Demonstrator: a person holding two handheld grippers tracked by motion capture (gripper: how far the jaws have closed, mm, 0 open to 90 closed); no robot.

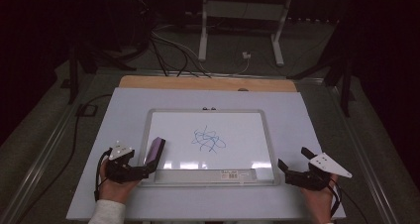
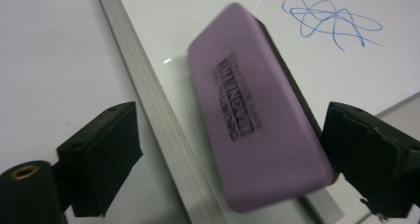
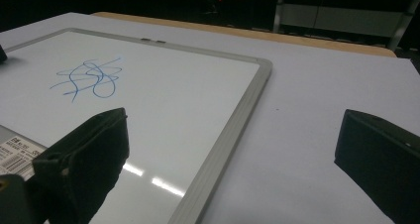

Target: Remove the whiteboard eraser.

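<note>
Where the pale lavender-white rectangular tabletop (image 1: 307, 135) fills the middle of the high view, a light wooden board edge (image 1: 208, 83) runs along its 12 o'clock side, with dark floor, black cables (image 1: 168, 55) and a white metal stand (image 1: 242, 21) beyond it.

At the table's centre lies a rectangular whiteboard with a silver-grey metal frame (image 1: 210, 147). A tangled blue marker scribble (image 1: 208, 140) sits near the middle of its white surface, and a small barcode label (image 1: 229, 174) is stuck on its 6 o'clock edge.

The left gripper (image 1: 141, 168), black with a grey three-cornered plate on top, is held in a hand (image 1: 116, 182) at about 8 o'clock of the board. In the left gripper view its jaws stand wide apart; the flat purple oblong eraser with a black felt underside (image 2: 257, 112) lies tilted between them. Its lower right edge is against the right jaw, while a clear gap of table and frame separates it from the left jaw. The eraser rests over the board's 9 o'clock frame edge, partly on the white surface, with blurred black lettering on its top. From the scribble, it lies toward 8 o'clock, well apart.

The right gripper (image 1: 292, 164), also black with a grey plate, is held at about 4 o'clock of the board, just off its corner. In the right gripper view its jaws (image 3: 233, 154) are spread wide with nothing between them but the board's frame and bare table.
</note>
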